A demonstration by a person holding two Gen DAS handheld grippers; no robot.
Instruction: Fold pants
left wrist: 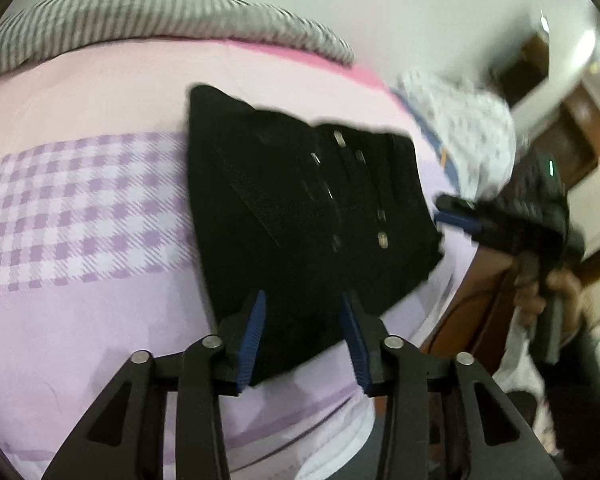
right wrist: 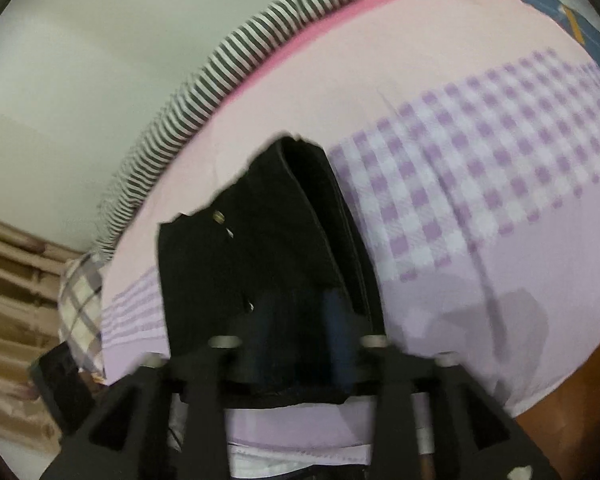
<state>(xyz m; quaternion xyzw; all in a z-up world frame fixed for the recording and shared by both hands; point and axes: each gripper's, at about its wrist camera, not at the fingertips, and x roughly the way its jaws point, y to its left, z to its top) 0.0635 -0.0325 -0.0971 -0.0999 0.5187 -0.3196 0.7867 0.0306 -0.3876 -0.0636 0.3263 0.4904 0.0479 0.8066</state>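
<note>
The black pants [left wrist: 300, 208] lie folded into a compact block on the bed, metal buttons showing on top. My left gripper [left wrist: 304, 296] hovers at the block's near edge, its blue pads [left wrist: 256, 336] spread apart, with the cloth lying flat below them and not pinched. The right gripper [left wrist: 446, 210], held by a hand [left wrist: 548, 292], sits just off the right edge of the pants. In the right wrist view the pants [right wrist: 268, 232] show stacked layers, and the right gripper [right wrist: 300, 300] stands open over their near end, blurred.
The bed sheet [left wrist: 80, 208] is pink and lilac with a purple check band. A grey striped cover [left wrist: 160, 20] runs along the far edge. A white patterned cloth [left wrist: 460, 128] lies at the right. A plaid cloth [right wrist: 80, 292] and a dark flat object [right wrist: 60, 384] sit at the bed's edge.
</note>
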